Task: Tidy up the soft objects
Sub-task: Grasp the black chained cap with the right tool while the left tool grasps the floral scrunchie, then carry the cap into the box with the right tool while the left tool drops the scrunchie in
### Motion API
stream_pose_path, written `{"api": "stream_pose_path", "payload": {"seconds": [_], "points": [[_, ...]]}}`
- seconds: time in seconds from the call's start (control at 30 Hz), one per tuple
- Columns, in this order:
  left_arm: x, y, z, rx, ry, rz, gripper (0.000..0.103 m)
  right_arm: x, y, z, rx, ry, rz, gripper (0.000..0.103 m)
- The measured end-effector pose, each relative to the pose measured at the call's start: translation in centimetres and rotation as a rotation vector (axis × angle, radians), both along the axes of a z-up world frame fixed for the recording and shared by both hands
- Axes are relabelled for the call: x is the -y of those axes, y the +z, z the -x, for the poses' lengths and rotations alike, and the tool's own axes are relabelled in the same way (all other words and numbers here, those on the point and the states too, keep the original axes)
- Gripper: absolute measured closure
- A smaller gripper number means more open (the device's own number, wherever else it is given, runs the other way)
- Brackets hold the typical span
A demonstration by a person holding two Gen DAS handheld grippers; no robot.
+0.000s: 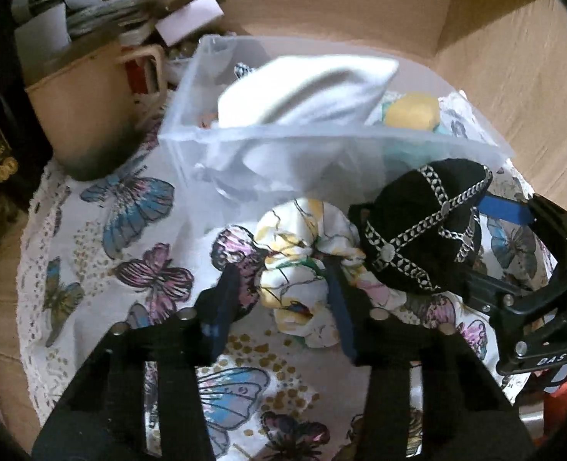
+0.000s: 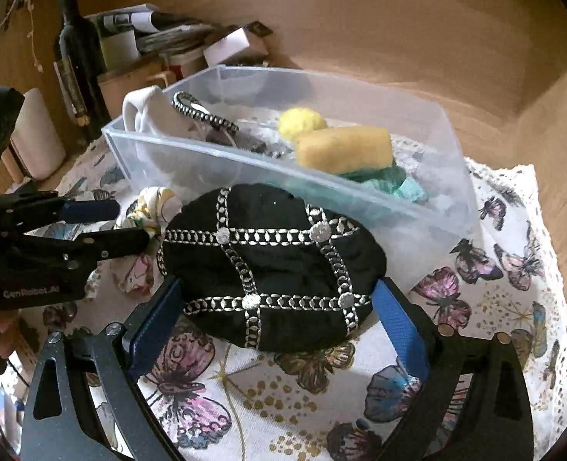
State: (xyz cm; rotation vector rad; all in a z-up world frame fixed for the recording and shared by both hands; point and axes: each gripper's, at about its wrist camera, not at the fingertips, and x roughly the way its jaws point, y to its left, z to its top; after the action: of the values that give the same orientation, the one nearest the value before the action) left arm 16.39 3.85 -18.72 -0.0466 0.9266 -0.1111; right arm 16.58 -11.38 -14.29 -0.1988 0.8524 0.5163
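Note:
A black cushion with silver chain pattern [image 2: 272,265] sits between the fingers of my right gripper [image 2: 279,296], which is shut on it just above the butterfly cloth; it also shows in the left wrist view [image 1: 421,226]. My left gripper [image 1: 283,288] is open around a white floral fabric bundle [image 1: 302,265], one finger through its folds. The bundle peeks out left of the cushion in the right wrist view [image 2: 149,207]. Behind stands a clear plastic bin [image 2: 398,207] holding a yellow sponge [image 2: 345,150], a yellow ball, green fabric and white cloth [image 1: 306,92].
A butterfly-print cloth [image 1: 130,230] covers the table. A beige mug-like container [image 1: 80,115], boxes and papers stand at the back left. A dark wine bottle [image 2: 76,57] and a white cylinder [image 2: 37,134] stand left of the bin. Wooden walls enclose the back and right.

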Motion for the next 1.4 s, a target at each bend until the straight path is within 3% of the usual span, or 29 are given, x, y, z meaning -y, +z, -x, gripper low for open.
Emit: {"api": "stream_pose_path", "payload": {"seconds": [0.07,0.17,0.37,0.5,0.73,1.07,1.4], "points": [[0.2,0.0,0.0,-0.001,-0.013,0.010,0.072,0.0,-0.2,-0.1,-0.011,0.004,-0.005,0.007],[0.8,0.0,0.2,0.013,-0.018,-0.003,0.080,0.1,-0.3,-0.2,-0.005,-0.002,-0.004,0.015],[1.4,0.3,1.3,0.045,-0.021,-0.021,0.090,1.4,-0.6,1.0,0.009,-0.021,0.013,0.064],[1.0,0.9,2.3,0.064,-0.005,-0.011,0.091,2.4,-0.3,1.7,0.011,-0.023,-0.010,0.082],[0.3,4.2,5.0,0.146,0.005,-0.001,0.091,4.3,2.0,3.3,0.054,-0.040,-0.072,0.088],[0.8,10.0,7.7,0.314,0.016,0.001,0.091,5.5,8.1,5.6,0.231,-0.046,-0.152,0.088],[0.2,13.5,5.0,0.432,0.055,0.039,0.091,5.1,11.1,3.5,0.328,-0.061,-0.212,0.088]]}}
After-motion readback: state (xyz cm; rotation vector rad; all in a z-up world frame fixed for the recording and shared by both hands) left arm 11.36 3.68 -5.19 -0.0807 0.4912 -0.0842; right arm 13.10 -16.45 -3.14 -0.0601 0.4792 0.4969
